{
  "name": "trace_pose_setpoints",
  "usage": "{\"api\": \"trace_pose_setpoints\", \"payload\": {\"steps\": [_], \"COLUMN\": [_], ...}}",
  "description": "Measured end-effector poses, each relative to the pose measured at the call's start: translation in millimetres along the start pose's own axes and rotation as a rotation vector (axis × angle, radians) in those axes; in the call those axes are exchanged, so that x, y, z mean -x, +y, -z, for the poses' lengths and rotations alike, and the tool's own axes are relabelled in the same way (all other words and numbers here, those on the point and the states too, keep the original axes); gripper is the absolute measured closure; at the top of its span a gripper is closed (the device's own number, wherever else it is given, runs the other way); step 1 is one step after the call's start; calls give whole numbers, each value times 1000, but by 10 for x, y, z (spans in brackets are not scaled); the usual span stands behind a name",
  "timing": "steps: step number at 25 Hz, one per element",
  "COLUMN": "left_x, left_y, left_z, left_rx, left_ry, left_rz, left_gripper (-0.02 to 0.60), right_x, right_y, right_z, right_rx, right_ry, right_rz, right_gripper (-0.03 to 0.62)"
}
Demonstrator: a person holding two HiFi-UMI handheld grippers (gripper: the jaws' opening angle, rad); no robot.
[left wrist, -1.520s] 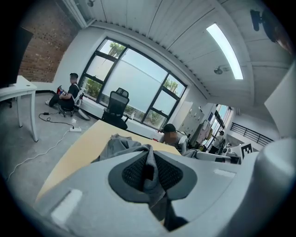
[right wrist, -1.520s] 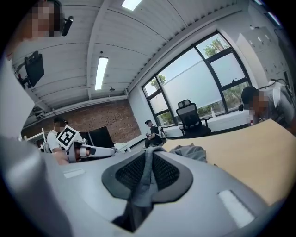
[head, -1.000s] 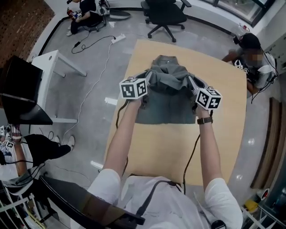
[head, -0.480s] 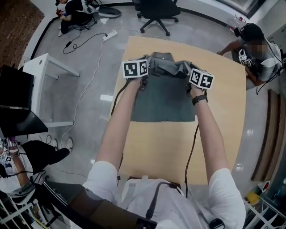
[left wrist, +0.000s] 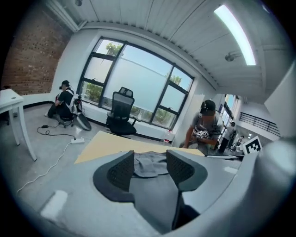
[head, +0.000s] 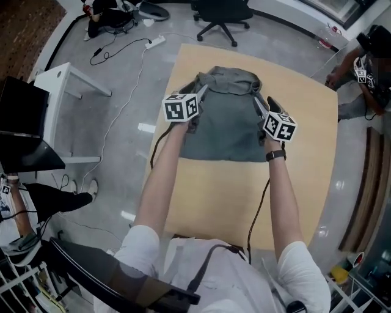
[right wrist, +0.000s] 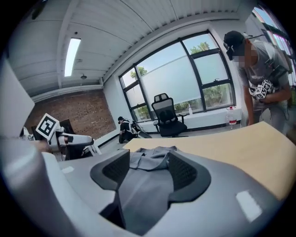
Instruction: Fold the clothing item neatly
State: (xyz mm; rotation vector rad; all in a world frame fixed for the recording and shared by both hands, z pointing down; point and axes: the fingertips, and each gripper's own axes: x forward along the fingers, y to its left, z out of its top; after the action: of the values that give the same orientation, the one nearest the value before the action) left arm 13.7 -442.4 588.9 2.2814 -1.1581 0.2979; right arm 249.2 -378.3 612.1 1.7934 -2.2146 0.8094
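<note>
Forearms [head: 168, 177] reach out over the light wooden desk [head: 244, 195]. The left tool [head: 197, 98] and right tool [head: 264, 105] flank the grey cloth shirt [head: 226, 125], their jaws spread and just opened; fabric shows between each pair but unpinched. The shirt lies on the desk's far half, bunched at its far end. Beyond is a black office chair [head: 223, 12].

Right gripper [right wrist: 149, 169] over the grey garment [right wrist: 151, 155], jaws apart
Its jaws have just been opening; the grey garment lies on the tan table [right wrist: 231, 141] and shows in the gap, neither pad pressing it. Office chair [right wrist: 166, 121] at 12 o'clock — a standing person [right wrist: 261, 69] at 2.
</note>
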Motion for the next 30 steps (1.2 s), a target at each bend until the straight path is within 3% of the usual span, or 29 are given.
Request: {"api": "trace_pose_setpoints", "payload": {"steps": [3,8,10,14,18,22,27,30], "left_x": [242,812,1019,1385,1929,2609,3370,3659], "left_y": [-361,-824,-927,-1280,-1609,-2012,-2333,-2527], "left_z": [185,400,486,722,840,960,1225,1255], "left_rx": [-57,-78,-78,-52,-17,-59,-68,-133], "left_ry": [-42,-108,-101,-110,-175,-232,-278,-299], "left_rz": [63,32,28,52,36,49,6,-23], "left_gripper": [376,515,578,580,580,579,579,578], "right_x": [294,936,1135,1598,2193,2883,3583,3864], "right_y": [238,728,1033,1421,1496,1490,1638,1769], "right_z": [203,355,395,540,599,624,753,788], "right_rx": [54,70,73,92,54,25,52,82], "right_ry": [2,-72,-80,-71,-120,-202,-254,-281], "right_rz": [2,-51,-144,-257,-234,-221,-247,-269], "right_gripper": [419,586,589,589,589,589,589,589]}}
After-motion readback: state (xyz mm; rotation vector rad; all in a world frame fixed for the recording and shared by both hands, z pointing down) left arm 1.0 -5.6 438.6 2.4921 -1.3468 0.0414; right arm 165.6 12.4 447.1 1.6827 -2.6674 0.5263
